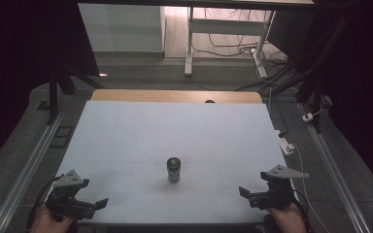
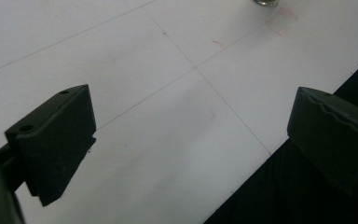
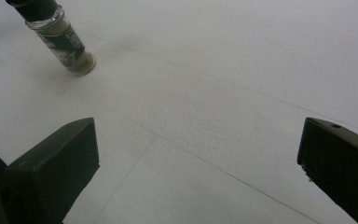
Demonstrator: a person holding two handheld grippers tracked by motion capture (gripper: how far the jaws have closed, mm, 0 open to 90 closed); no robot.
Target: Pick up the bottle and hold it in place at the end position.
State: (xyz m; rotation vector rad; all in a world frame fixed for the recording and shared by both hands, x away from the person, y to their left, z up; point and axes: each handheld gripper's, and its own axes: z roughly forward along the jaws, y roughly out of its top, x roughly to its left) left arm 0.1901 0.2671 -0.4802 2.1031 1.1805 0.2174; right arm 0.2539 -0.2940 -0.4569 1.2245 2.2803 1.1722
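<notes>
We see a small jar [image 1: 174, 169] standing upright, dark cap up, near the table's [image 1: 126, 136] front edge midway btwn left gripper [image 1: 96, 204] & right gripper [image 1: 245, 193], both w/ jaws wide, empty

The left hand [image 1: 46, 221] sat at seven o'clock and held the left gripper [image 1: 95, 204]. Its jaws were wide apart. The right hand [image 1: 286, 219] sat at five o'clock with the right gripper [image 1: 245, 193], jaws wide apart too.

Glass jar [image 3: 65, 44], matt white table [image 1: 126, 141]
</notes>
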